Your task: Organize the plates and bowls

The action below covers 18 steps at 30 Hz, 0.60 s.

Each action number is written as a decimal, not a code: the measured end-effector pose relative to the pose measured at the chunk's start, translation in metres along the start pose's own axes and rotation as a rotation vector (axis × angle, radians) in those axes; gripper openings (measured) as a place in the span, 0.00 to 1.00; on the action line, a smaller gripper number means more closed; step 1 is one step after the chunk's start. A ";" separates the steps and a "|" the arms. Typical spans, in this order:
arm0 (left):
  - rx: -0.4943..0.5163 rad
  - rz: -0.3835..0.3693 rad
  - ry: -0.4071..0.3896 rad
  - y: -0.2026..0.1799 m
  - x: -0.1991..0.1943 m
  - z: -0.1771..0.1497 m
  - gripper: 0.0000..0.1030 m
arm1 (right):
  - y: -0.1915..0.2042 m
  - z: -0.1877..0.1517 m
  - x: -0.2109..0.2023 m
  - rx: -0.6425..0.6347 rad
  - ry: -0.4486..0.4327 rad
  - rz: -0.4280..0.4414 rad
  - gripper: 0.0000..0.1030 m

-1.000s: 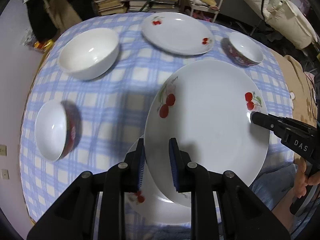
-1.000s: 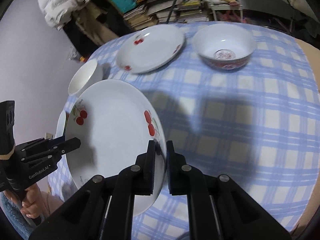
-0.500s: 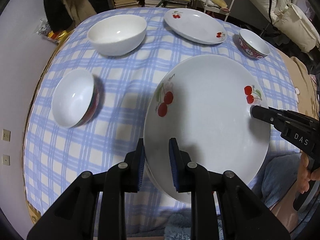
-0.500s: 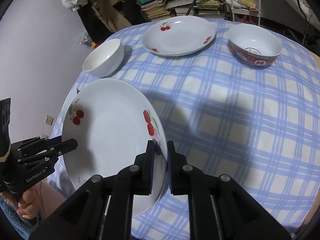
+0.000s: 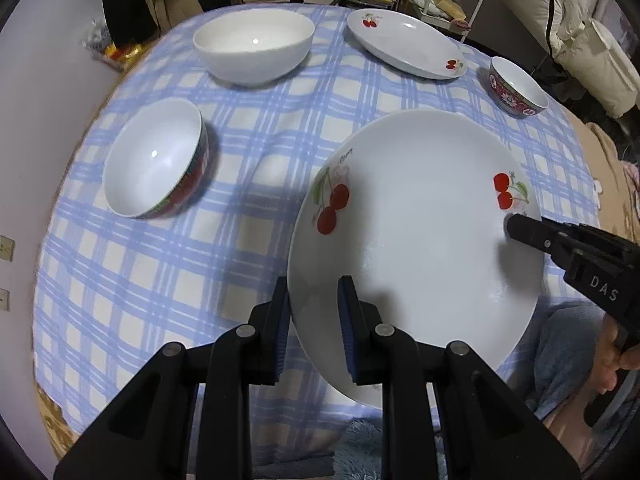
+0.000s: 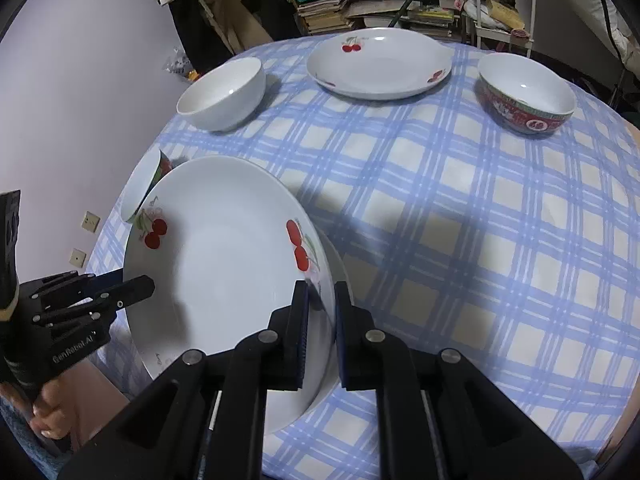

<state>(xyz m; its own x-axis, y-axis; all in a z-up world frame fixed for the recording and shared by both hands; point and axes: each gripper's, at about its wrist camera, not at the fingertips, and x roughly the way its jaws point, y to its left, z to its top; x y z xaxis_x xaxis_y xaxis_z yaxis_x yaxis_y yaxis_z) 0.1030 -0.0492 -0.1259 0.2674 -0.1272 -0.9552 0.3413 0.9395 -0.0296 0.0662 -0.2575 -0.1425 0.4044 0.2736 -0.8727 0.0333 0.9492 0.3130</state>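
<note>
A large white cherry plate [image 5: 416, 248] is held level above the near edge of the table, also in the right wrist view [image 6: 224, 264]. My left gripper [image 5: 314, 304] is shut on its near left rim. My right gripper [image 6: 318, 308] is shut on its right rim and shows in the left wrist view [image 5: 516, 230]. A second cherry plate [image 5: 404, 42] lies at the far side. A plain white bowl [image 5: 254, 50] sits far left. Two red-patterned bowls stand on the cloth, one on the left [image 5: 156, 160] and one on the far right [image 5: 518, 88].
The round table has a blue checked cloth [image 5: 248, 184]. Another plate rim [image 6: 338, 256] peeks out under the held plate. Shelves of books [image 6: 384, 4], a white rack and bedding stand behind the table. A wall [image 5: 40, 92] is close on the left.
Both grippers have carried the plate back toward the near edge of the table. The plate that lay under it is now mostly hidden. The bowls and far plate look farther off.
</note>
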 end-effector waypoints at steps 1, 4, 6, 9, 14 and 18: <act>0.000 0.001 0.002 0.000 0.001 0.000 0.21 | 0.000 0.000 0.001 -0.001 0.002 0.000 0.13; 0.009 0.015 0.010 -0.001 0.004 -0.002 0.21 | 0.000 0.000 0.004 -0.006 0.007 -0.002 0.13; 0.008 0.012 0.021 -0.001 0.007 -0.003 0.21 | 0.000 -0.001 0.005 -0.007 0.014 -0.004 0.13; 0.002 0.008 0.042 -0.001 0.013 -0.003 0.21 | 0.000 -0.002 0.009 -0.007 0.029 -0.013 0.13; 0.005 0.025 0.059 -0.002 0.019 -0.003 0.21 | 0.002 -0.002 0.014 -0.018 0.039 -0.032 0.13; 0.012 0.029 0.074 -0.003 0.024 -0.003 0.21 | 0.003 -0.003 0.016 -0.027 0.043 -0.049 0.13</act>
<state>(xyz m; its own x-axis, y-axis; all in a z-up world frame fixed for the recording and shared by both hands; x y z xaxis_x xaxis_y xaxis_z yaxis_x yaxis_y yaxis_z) 0.1054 -0.0538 -0.1493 0.2105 -0.0759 -0.9746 0.3452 0.9385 0.0015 0.0701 -0.2501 -0.1567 0.3634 0.2328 -0.9021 0.0273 0.9652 0.2601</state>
